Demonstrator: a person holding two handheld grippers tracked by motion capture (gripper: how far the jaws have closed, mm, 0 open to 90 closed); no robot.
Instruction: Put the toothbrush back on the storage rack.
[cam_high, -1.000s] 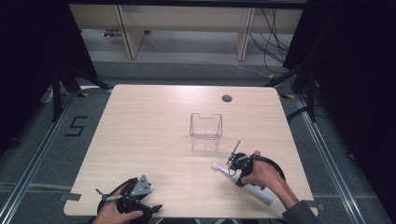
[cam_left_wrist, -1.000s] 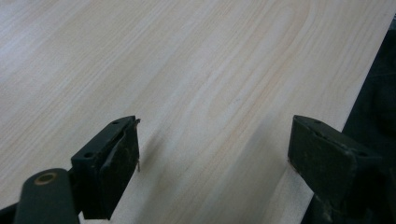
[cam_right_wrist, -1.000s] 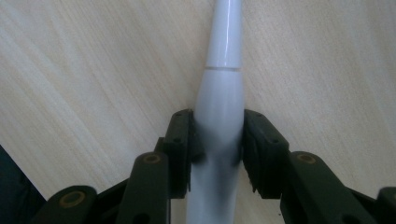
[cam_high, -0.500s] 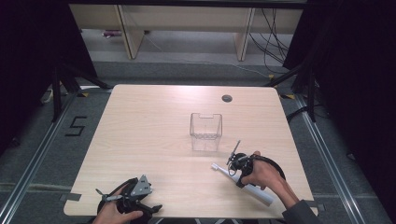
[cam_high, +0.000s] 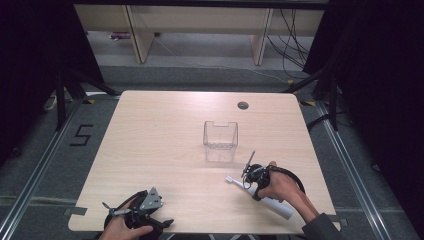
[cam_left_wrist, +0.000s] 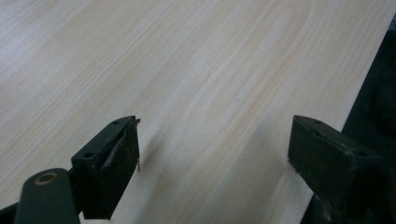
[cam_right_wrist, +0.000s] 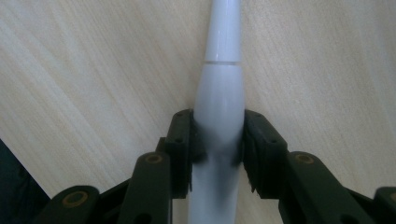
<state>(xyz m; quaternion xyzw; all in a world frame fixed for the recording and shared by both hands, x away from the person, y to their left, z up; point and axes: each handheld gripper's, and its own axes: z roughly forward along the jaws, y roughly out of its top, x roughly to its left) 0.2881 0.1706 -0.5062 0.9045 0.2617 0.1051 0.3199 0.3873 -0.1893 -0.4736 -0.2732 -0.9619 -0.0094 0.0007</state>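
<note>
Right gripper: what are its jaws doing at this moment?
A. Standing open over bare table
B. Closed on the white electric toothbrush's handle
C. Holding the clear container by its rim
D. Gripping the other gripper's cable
B: in the right gripper view the right gripper has both pads pressed against the sides of the white electric toothbrush, which lies on the table, apart from the clear container.

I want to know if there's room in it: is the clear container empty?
Empty, as far as shows: through the clear container the high view shows just table.
</note>
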